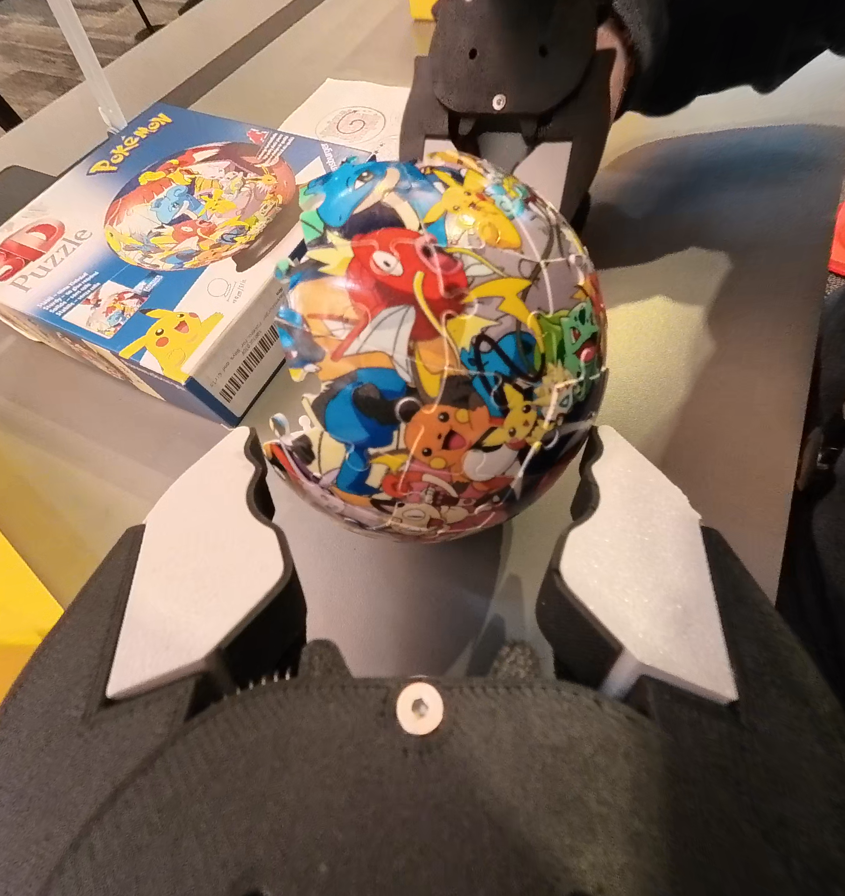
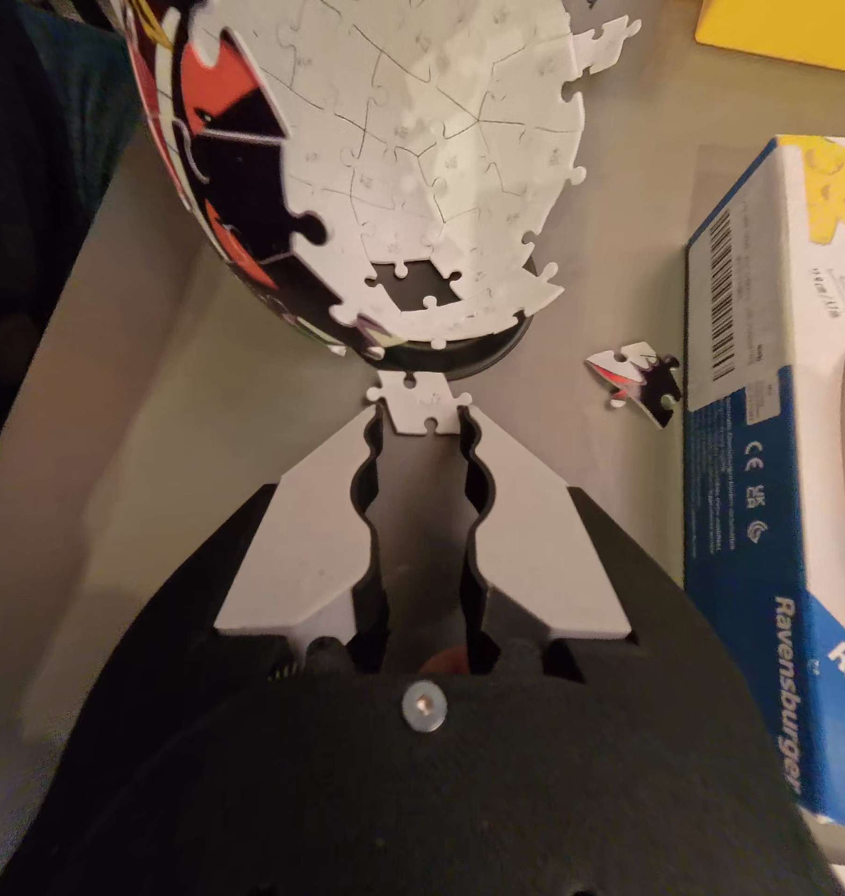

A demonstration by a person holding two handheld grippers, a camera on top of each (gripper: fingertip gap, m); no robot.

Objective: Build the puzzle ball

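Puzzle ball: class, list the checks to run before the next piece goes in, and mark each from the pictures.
1. Right tongs hold a piece: ok.
2. Hole in the ball open near the base: ok.
3. Piece lined up just below the hole: ok.
4. Left tongs clamp the ball: cannot tell; fingers flank it.
5. Piece shape matches the hole: cannot tell.
6. Spare piece beside the box: ok.

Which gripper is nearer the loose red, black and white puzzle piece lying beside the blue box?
Right. The right gripper, holding a white puzzle piece, sits just left of the loose piece in its wrist view. The left gripper straddles the colourful puzzle ball; its view doesn't show that piece.
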